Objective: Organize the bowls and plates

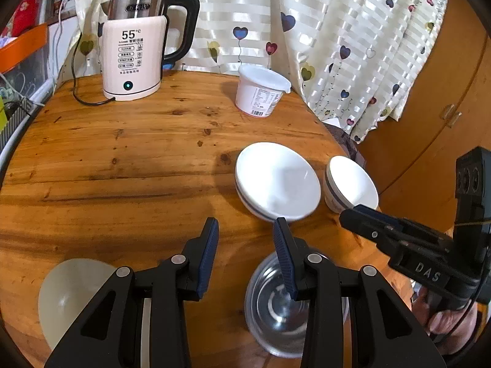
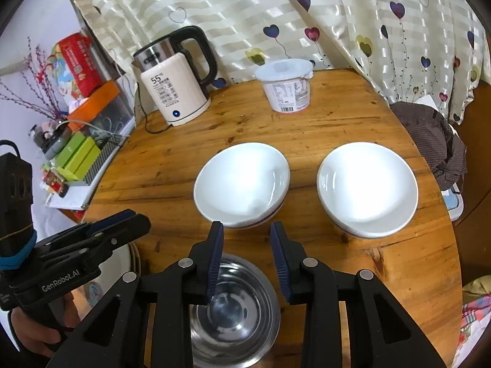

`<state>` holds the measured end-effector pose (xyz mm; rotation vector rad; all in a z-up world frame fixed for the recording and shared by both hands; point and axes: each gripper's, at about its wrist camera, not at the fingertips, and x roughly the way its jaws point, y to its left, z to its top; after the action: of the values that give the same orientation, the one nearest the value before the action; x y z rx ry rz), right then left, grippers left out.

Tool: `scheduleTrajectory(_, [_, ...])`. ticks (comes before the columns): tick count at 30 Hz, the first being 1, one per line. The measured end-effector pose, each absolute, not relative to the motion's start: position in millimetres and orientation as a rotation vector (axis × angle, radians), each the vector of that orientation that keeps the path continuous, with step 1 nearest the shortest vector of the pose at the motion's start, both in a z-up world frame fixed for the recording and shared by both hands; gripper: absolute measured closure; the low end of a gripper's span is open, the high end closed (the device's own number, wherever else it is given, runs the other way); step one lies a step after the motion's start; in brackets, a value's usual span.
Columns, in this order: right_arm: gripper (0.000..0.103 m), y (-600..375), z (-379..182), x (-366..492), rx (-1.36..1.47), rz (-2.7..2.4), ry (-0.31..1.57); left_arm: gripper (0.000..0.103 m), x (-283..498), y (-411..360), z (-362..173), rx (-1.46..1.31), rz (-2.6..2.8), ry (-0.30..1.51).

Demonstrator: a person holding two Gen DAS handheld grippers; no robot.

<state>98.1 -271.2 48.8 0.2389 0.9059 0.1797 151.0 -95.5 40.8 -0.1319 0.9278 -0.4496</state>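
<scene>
A round wooden table [image 2: 322, 128] holds two white bowls side by side: the left white bowl [image 2: 242, 184] and the right white bowl [image 2: 368, 188], apart from each other, with a steel bowl [image 2: 236, 312] nearer the camera. The right gripper [image 2: 247, 257] hangs over the steel bowl with its blue-padded jaws narrowly parted and nothing between them; whether a pad touches the bowl's rim cannot be told.

The left wrist view shows the left gripper [image 1: 245, 242] with jaws moderately apart and empty above bare table, its right finger [image 1: 284, 251] crossing over the steel bowl [image 1: 276, 306]. Only this view shows a pale, cream-coloured bowl [image 1: 64, 294] at the table's near left edge. Here the right white bowl [image 1: 353, 184] sits partly behind the right gripper, whose tips [image 1: 349, 214] reach in from the right edge.

Only the right wrist view takes in the cluttered shelf [image 2: 76, 141] left of the table, dark cloth [image 2: 435, 141] at the right, and a hand [image 2: 40, 337] gripping the left tool. Both views show a white electric kettle [image 1: 132, 55] and a lidded white tub [image 1: 260, 92] at the back, before a heart-patterned curtain [image 2: 307, 15].
</scene>
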Motion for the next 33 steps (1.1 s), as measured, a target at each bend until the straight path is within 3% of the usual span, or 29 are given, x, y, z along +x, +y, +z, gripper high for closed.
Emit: scheduleTrajectory(33, [0.08, -283, 7, 158, 0.277, 0.142, 0.992, 0.065, 219, -131, -1, -0.14, -0.485, 1.027])
